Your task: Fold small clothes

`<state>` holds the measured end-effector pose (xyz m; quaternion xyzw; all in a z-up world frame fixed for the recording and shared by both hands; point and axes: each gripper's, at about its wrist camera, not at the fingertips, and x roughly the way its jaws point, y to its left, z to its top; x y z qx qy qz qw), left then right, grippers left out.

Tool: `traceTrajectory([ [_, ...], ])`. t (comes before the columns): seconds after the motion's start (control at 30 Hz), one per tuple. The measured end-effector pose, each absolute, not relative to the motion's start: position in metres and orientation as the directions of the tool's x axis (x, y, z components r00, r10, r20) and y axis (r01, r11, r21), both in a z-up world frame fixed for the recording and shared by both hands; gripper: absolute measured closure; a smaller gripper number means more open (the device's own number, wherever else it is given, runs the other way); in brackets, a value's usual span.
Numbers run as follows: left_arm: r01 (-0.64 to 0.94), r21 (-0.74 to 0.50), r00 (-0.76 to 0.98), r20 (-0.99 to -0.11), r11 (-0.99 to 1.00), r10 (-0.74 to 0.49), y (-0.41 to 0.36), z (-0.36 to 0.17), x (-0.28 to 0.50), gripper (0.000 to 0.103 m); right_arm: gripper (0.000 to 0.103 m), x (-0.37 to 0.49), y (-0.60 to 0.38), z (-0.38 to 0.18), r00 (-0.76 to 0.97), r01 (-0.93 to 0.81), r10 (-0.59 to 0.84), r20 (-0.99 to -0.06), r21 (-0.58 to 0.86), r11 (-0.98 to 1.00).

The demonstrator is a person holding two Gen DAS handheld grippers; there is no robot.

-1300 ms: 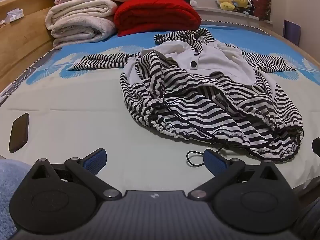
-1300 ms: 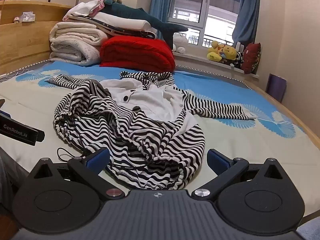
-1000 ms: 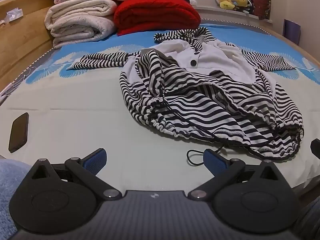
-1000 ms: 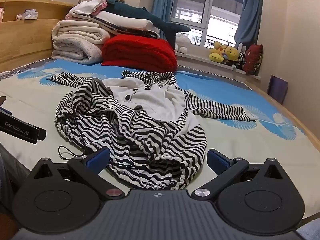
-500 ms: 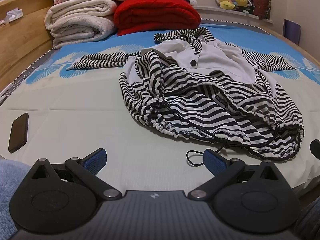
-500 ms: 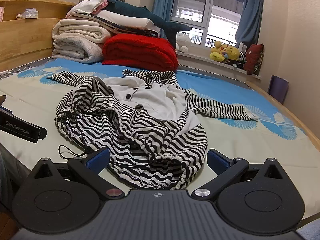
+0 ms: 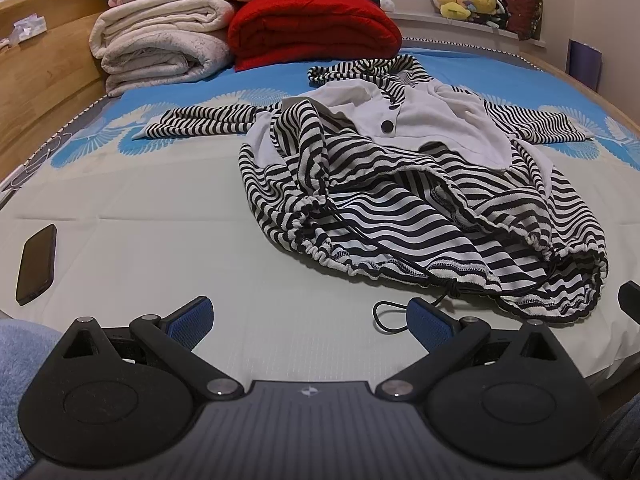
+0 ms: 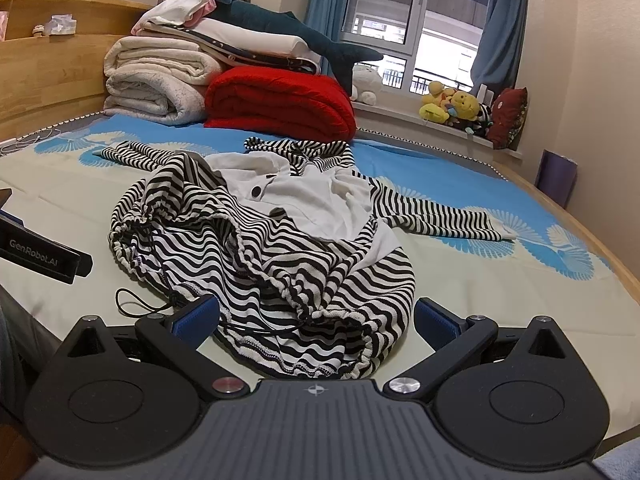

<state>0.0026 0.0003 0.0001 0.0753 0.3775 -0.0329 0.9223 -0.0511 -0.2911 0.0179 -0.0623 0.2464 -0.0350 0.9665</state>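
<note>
Nothing folded yet: striped top (image 7: pixel 420 200) lies bunched on bed (image 7: pixel 140 216), just ahead of right claw (image 8: pixel 316 320), ahead-right of left claw (image 7: pixel 308 320). Both claws wide, empty. Spreading, folding all left.

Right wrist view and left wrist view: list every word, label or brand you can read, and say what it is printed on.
"GenRobot.AI": white lettering on the black body of the left gripper, seen at the left edge of the right wrist view.
Small round emblem on the right gripper housing: a symbol, no letters.
The same kind of emblem on the housing in the left wrist view: no letters.
Phone on the bed: dark, no text legible.
</note>
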Motion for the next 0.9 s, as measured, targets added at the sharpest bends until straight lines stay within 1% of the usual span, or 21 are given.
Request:
traceTrajectory([
  [0.9,0.116,0.111,0.713,-0.701,0.987,-0.005,0.0011,-0.0010,0.0021,0.000,0.001,-0.0515,-0.2914,0.0181,0.877,0.035,-0.099,-0.470,-0.143,0.989],
])
